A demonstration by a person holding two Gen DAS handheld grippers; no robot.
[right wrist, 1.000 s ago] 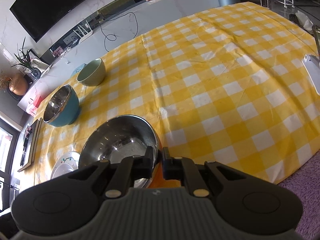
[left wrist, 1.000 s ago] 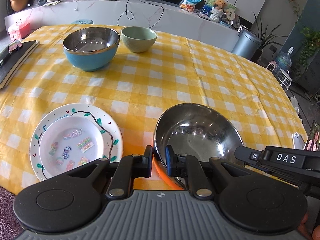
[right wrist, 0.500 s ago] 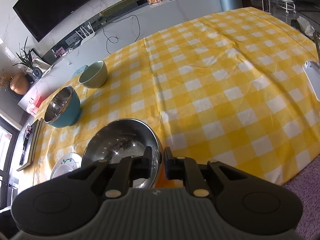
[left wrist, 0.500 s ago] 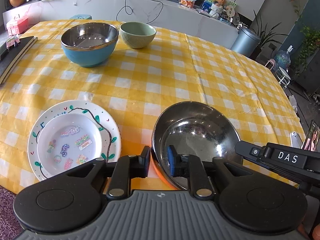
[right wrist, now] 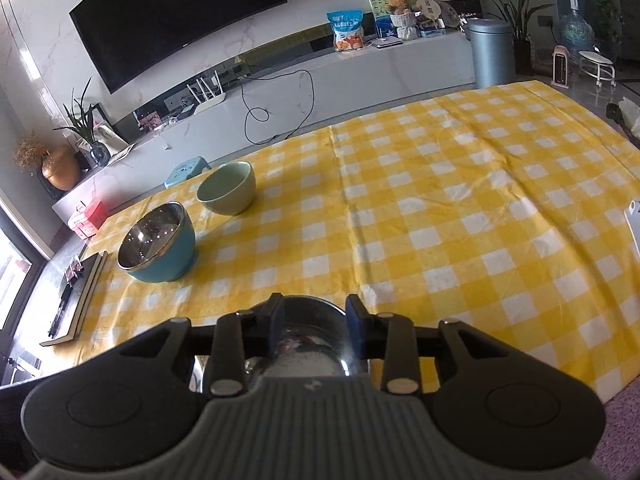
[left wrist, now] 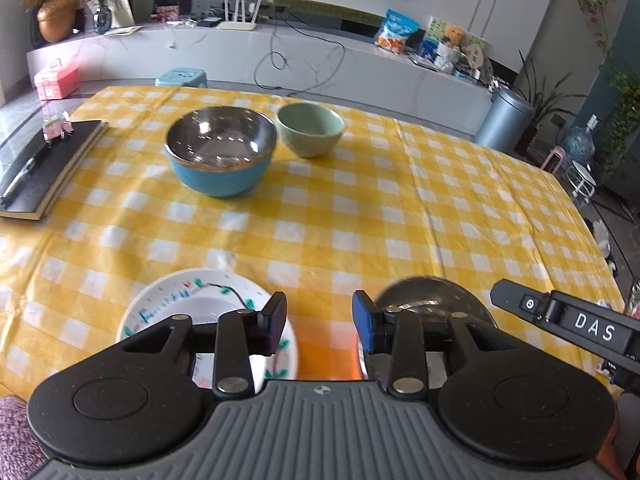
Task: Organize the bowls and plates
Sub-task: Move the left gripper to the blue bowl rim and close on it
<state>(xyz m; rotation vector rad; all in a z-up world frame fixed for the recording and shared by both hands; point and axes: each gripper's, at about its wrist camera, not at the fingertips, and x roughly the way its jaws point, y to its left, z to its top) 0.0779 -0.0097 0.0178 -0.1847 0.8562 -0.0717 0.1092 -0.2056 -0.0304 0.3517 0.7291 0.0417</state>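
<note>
A steel bowl with an orange outside (left wrist: 432, 300) sits at the table's near edge; it also shows in the right wrist view (right wrist: 308, 344). My left gripper (left wrist: 319, 322) is open and empty, just left of this bowl. My right gripper (right wrist: 315, 326) is open above the same bowl, holding nothing. A white patterned plate with a smaller plate on it (left wrist: 188, 300) lies to the left. A blue bowl with a steel inside (left wrist: 221, 150) (right wrist: 158, 242) and a green bowl (left wrist: 311, 129) (right wrist: 227, 193) stand at the far side.
A black notebook with a pen (left wrist: 44, 168) lies at the table's left edge. The right gripper's arm marked DAS (left wrist: 580, 324) reaches in at the right. A white device (right wrist: 634, 224) lies at the right edge. The yellow checked cloth (right wrist: 440, 208) covers the table.
Both grippers have opened and let go of the steel bowl's rim. Both have pulled back and up, so the bowl and plates now sit lower in view.
</note>
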